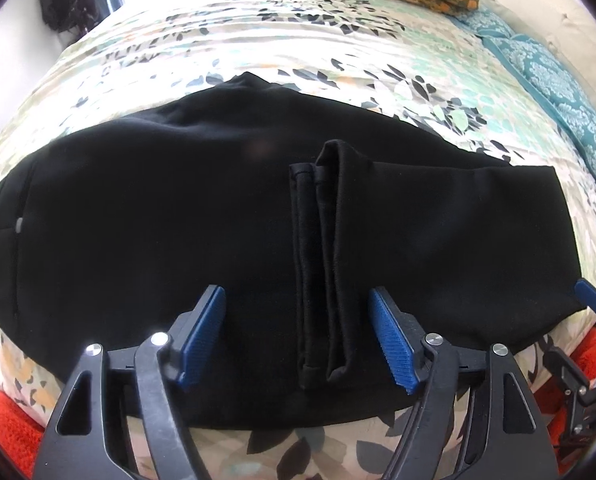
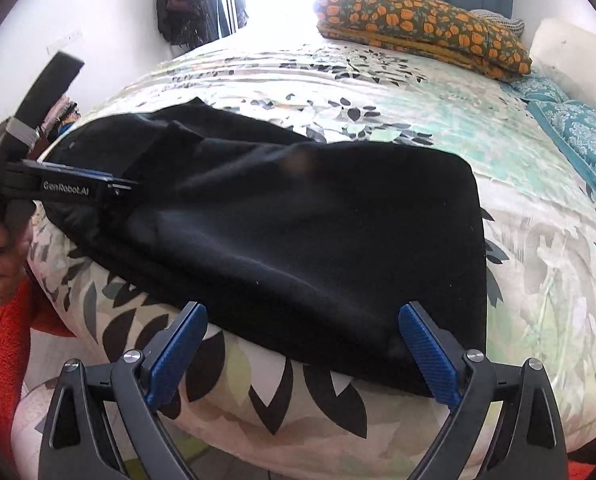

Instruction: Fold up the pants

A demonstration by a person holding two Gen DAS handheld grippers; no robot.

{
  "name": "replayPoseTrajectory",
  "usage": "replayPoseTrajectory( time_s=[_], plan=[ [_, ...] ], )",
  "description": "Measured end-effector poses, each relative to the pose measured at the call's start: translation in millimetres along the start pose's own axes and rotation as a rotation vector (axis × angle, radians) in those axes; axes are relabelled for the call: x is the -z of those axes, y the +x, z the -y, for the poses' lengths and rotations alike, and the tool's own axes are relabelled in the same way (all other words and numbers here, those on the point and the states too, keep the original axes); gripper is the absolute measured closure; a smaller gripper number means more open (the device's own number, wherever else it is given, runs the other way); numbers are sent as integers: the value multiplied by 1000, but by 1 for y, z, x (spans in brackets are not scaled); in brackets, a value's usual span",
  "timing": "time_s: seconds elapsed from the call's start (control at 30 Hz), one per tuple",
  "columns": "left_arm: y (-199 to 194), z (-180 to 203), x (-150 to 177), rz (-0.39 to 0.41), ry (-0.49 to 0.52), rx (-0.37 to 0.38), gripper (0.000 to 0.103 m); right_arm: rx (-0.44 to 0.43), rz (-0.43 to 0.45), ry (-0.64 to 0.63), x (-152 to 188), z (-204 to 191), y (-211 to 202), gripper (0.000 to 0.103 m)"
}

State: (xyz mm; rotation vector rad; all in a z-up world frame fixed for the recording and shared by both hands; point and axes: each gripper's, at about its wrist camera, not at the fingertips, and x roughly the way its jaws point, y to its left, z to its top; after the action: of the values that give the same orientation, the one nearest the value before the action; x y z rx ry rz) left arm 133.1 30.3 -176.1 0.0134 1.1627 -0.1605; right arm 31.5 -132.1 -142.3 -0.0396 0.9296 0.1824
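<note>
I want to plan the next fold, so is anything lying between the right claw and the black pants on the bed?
Nothing visible. The right claw is open just above the near edge of the pants, with only the floral bedspread beneath. The left claw is also open over the pants' hems.

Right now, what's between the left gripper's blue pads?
The left wrist view shows the stacked leg hems of the black fabric pants between the open left gripper's pads, untouched.

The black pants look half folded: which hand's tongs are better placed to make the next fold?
Probably right. Its tongs, open, straddle the pants' near folded edge. The left tongs, also open, hover over the leg cuffs mid-garment.
</note>
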Motion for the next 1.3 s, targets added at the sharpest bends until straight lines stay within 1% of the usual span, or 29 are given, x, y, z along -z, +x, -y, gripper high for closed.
replayPoseTrajectory(
  time_s=[0.1, 0.2, 0.43, 0.77, 1.0, 1.13, 1.23, 1.3],
  plan=[
    [-6, -6, 2, 3, -19, 11, 26, -5, 60, 31, -5, 6, -14, 7],
    [-14, -11, 3, 22, -35, 14, 24, -10, 88, 67, -9, 11, -17, 7],
    [-30, -19, 0, 68, -63, 9, 22, -19, 83, 127, -11, 19, -15, 7],
    [-37, -32, -1, 93, -113, -4, 21, -14, 97, 138, -11, 22, -17, 7],
    [-44, -49, -3, 112, -158, -20, 21, -14, 98, 145, -12, 23, -19, 7],
    [-53, -76, -9, 130, -228, -27, 21, -15, 96, 152, -12, 24, -18, 7],
    [-60, -113, -15, 150, -332, -30, 18, -19, 89, 163, -11, 26, -16, 7],
    [-63, -142, -16, 160, -415, -34, 18, -18, 87, 163, -11, 25, -15, 7]
  ],
)
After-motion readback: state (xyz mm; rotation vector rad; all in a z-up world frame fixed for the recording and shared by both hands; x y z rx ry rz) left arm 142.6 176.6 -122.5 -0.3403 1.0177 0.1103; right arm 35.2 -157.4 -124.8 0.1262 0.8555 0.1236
